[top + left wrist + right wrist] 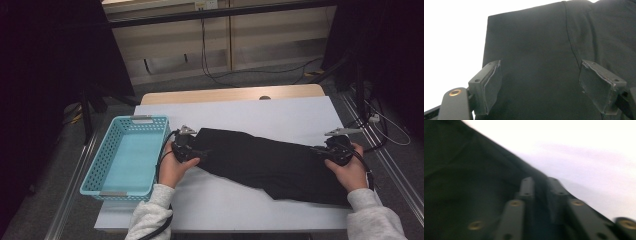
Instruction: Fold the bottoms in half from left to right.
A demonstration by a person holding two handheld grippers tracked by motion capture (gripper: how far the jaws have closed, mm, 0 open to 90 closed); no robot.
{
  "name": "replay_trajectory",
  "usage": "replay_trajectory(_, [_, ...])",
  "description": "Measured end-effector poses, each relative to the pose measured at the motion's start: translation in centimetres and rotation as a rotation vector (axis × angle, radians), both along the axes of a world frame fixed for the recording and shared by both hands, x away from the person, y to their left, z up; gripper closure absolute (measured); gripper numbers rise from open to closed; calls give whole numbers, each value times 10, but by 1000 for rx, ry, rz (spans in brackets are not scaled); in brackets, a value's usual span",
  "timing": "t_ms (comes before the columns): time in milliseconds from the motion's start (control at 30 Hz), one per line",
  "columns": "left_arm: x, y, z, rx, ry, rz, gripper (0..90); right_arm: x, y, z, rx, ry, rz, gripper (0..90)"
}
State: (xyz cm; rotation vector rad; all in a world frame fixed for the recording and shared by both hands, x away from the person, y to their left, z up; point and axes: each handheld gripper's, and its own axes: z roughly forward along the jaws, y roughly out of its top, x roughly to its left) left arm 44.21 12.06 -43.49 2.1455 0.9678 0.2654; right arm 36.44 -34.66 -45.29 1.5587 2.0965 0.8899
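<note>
Black cloth (270, 162) flat on tabletop (280, 115). Left hand-held gripper (540, 86) spread over one end; right hand-held gripper (541, 192) pinching opposite edge. Risk: thin pinch slipping w/ pull, bunching fabric.

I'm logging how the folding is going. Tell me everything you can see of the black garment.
The black garment is dark matte fabric with a stitched seam, folded into a long band lying flat and slantwise across the white table cover, right of the turquoise basket. The left gripper stands open over its left end, pads apart from the cloth. The right gripper is shut on its right edge.
</note>
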Motion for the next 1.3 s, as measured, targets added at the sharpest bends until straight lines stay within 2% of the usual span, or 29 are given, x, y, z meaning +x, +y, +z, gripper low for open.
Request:
replay_trajectory(233, [-1, 0, 1, 1, -6, 2, 194, 2, 0, 2, 9, 14, 2, 893])
replay_trajectory(400, [0, -1, 0, 5, -3, 3, 194, 11, -2, 8, -17, -5, -17, 900])
replay_trajectory(567, [1, 2, 0, 5, -13, 19, 193, 14, -1, 6, -42, 21, -13, 895])
replay_trajectory(600, [1, 3, 0, 1, -11, 24, 191, 14, 0, 4, -42, 10, -16, 832])
replay_trajectory(633, [1, 4, 1, 1, -13, 26, 191, 14, 0, 4, -42, 10, -16, 832])
replay_trajectory(667, [1, 5, 1, 3, -13, 26, 189, 13, 2, 5, -59, -3, -26, 759])
replay_trajectory(700, [2, 6, 2, 3, -16, 29, 189, 13, 2, 5, -59, -3, -26, 759])
replay_trajectory(733, [2, 6, 2, -3, -25, 40, 187, 10, 6, 7, -46, -17, -23, 683])
replay_trajectory(800, [2, 7, 3, -2, -27, 44, 184, 8, 8, 9, -43, -21, -13, 664])
replay_trajectory(867, [4, 7, 3, 7, -27, 54, 178, 2, 14, 11, -15, -43, 9, 588])
replay_trajectory(900, [4, 7, 2, 11, -31, 61, 174, -1, 17, 13, 8, -46, 15, 571])
replay_trajectory(933, [5, 8, 2, 15, -33, 70, 169, -8, 23, 15, 45, -71, 32, 534])
replay_trajectory(967, [5, 8, 3, 20, -32, 75, 169, -8, 23, 15, 45, -71, 32, 534])
replay_trajectory(1000, [5, 8, 2, 21, -30, 83, 161, -15, 29, 16, 56, -89, 49, 495])
replay_trajectory(1033, [6, 9, 2, 20, -29, 85, 161, -15, 29, 16, 56, -89, 49, 495])
replay_trajectory(1133, [7, 9, 2, 28, -33, 100, 143, -28, 39, 17, 77, -110, 66, 431])
replay_trajectory(1200, [9, 8, 0, 44, -45, 110, 133, -34, 44, 18, 79, -118, 76, 411])
replay_trajectory(1300, [10, 8, -2, 41, -34, 112, 127, -37, 47, 17, 81, -115, 89, 383])
